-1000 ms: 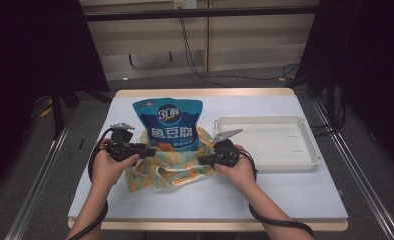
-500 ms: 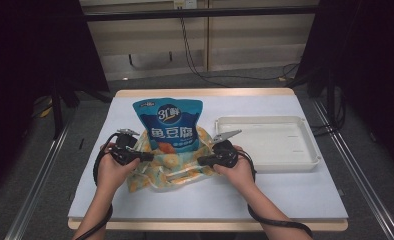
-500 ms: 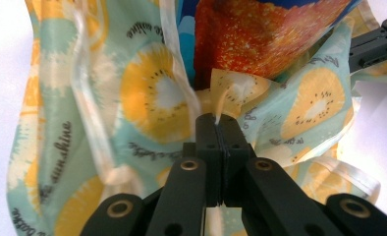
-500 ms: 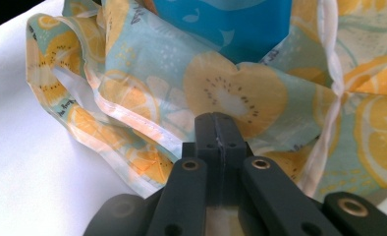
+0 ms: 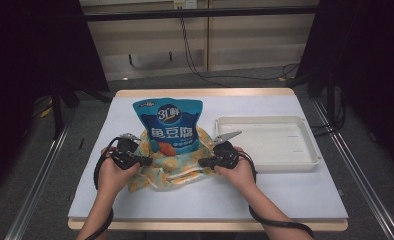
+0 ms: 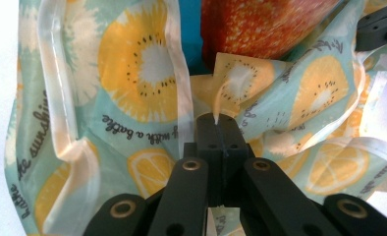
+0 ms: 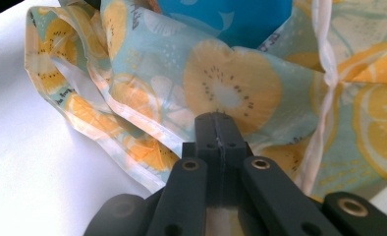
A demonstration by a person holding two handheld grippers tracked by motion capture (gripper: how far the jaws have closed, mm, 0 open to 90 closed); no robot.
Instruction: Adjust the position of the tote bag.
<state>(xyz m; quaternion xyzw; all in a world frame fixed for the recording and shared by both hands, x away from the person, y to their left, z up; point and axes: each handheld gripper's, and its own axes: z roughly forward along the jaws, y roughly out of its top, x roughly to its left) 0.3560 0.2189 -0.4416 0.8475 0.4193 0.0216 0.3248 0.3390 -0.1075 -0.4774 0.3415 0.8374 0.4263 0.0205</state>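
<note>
Here — two claws (image 5: 146,161) (image 5: 205,162), one fruit-print bag (image 5: 177,167)

A table (image 5: 150,200) with a pale, bluish-white top and a light wooden edge is seen from the high view. A crumpled plastic bag (image 5: 172,170) printed with lemon and kiwi slices is spread on the near middle of the top. A blue snack packet (image 5: 168,122) is stood upright in the bag's middle, its lower part wrapped by the plastic. A shallow white tray (image 5: 305,142) is laid flat on the right part of the table, just beside the bag. The near strip of the top is left bare.
</note>
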